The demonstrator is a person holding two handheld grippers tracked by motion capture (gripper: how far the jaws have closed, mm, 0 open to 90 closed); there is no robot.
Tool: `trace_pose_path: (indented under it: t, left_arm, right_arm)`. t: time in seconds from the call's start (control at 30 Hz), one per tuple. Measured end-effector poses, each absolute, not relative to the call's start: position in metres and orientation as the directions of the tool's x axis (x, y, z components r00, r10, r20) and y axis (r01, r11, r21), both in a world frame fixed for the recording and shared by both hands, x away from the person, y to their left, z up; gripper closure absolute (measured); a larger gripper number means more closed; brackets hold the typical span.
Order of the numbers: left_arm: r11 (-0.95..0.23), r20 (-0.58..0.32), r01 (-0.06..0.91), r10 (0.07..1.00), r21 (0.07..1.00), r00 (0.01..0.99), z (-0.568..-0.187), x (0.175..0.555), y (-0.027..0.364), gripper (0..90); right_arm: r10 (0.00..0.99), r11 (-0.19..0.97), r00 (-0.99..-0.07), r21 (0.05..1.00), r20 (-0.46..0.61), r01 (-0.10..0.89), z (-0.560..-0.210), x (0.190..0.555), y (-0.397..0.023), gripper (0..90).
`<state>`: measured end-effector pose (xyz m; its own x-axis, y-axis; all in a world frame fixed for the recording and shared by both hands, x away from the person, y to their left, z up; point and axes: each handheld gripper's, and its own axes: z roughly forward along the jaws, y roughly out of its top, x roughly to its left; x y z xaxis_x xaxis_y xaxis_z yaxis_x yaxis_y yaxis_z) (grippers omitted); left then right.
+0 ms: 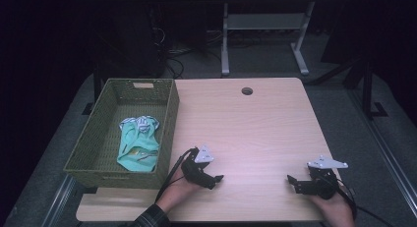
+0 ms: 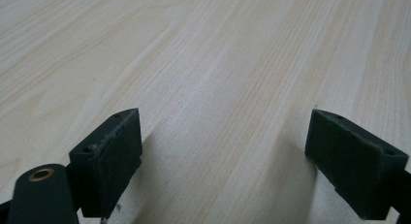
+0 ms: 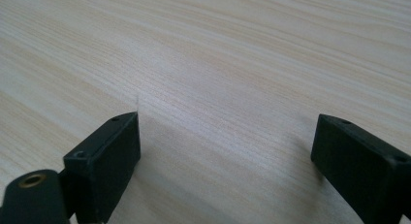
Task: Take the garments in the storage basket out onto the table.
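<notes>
A green woven basket stands on the left part of the light wooden table. Inside it lies a mint-green garment with a striped collar. My left gripper rests low on the table near the front edge, just right of the basket, pointing right. Its jaws stand open with only bare wood between the pads. My right gripper sits at the front right of the table, pointing left, open as well, with nothing between its pads.
A round cable hole is set near the table's far edge. Behind the table stands the white frame of another desk, with cables on the dark floor. Bare wood stretches between the two grippers and toward the far edge.
</notes>
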<state>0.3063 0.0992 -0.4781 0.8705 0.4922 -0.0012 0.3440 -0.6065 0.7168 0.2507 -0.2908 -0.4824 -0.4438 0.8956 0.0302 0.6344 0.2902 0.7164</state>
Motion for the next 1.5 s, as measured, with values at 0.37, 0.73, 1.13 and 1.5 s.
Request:
trace_pose_path:
  t: [0.37, 0.73, 1.13, 1.5]
  left_arm:
    - [-0.613, -0.002, 0.347, 0.491, 0.71, 0.871, -0.477, 0.307, 0.098, 12.2]
    - [-0.615, -0.013, 0.358, 0.493, 0.703, 0.87, -0.473, 0.309, 0.101, 13.3]
    - [-0.614, -0.009, 0.377, 0.516, 0.693, 0.857, -0.468, 0.311, 0.108, 13.3]
    - [-0.588, -0.03, 0.387, 0.524, 0.71, 0.851, -0.463, 0.311, 0.111, 13.4]
  right_arm:
    - [0.896, 0.29, -0.443, 0.717, 0.03, 0.634, -0.482, 0.251, -0.291, 9.8]
    - [0.896, 0.29, -0.443, 0.716, 0.03, 0.634, -0.482, 0.251, -0.291, 9.8]
    - [0.896, 0.29, -0.443, 0.717, 0.03, 0.634, -0.482, 0.251, -0.291, 9.8]
    - [0.896, 0.29, -0.443, 0.716, 0.029, 0.634, -0.482, 0.251, -0.291, 9.8]
